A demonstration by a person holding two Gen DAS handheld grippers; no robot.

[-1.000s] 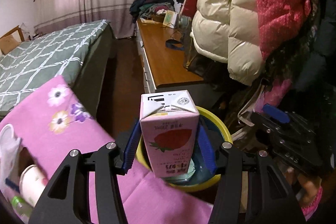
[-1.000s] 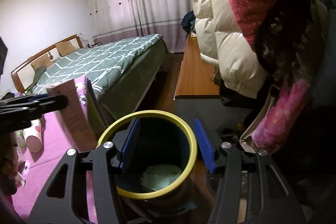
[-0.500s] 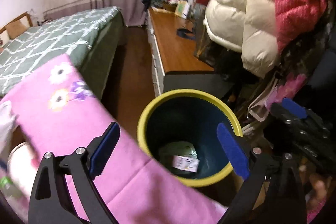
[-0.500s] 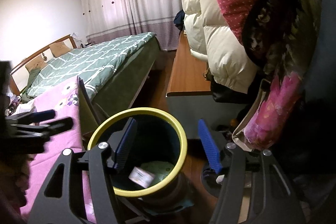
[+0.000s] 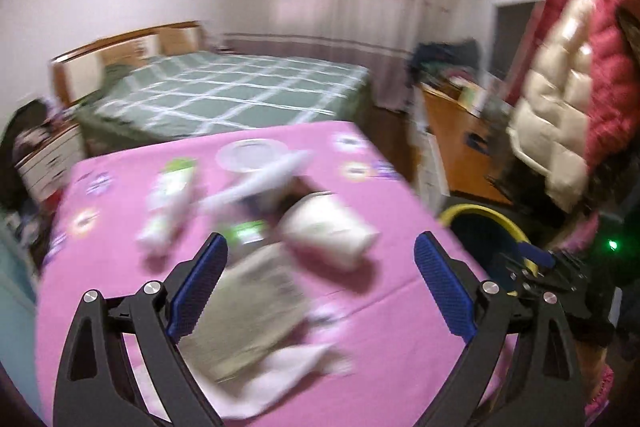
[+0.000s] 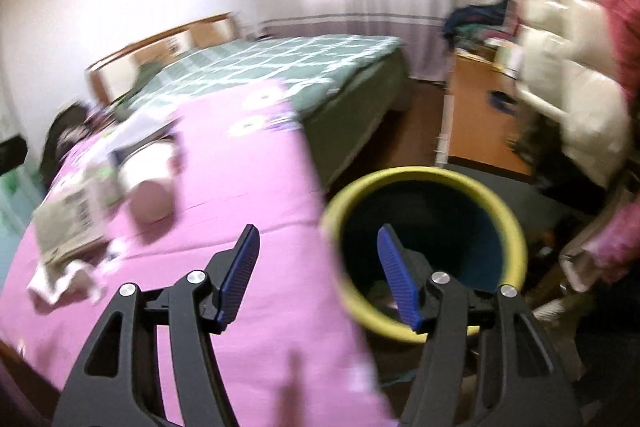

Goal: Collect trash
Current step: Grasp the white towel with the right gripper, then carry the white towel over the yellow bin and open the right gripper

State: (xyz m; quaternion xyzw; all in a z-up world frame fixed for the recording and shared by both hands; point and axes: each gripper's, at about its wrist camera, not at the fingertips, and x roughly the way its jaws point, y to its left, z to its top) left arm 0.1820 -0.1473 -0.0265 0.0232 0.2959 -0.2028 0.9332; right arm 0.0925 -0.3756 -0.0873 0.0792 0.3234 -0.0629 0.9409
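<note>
The trash job is only part done. A lot of trash lies on the pink tabletop (image 5: 400, 307), in the middle of the left wrist view. The bin (image 6: 516, 227) has a yellow rim and is dark inside. It stands just beside the tabletop's edge, at the lower right of the right wrist view. Something pale lies at its bottom, too blurry to name.

The left gripper (image 5: 320, 287) has just been opening its jaws. They stand wide apart with nothing held. The right gripper (image 6: 318, 275) has its jaws part open and holds nothing too.

Left to pick up: a paper cup (image 5: 328, 231) lying on its side, a flat grey packet (image 5: 252, 311), a white tissue (image 5: 292, 367), and a green and white bottle (image 5: 168, 203). All look blurry, light and easy to squash.
</note>
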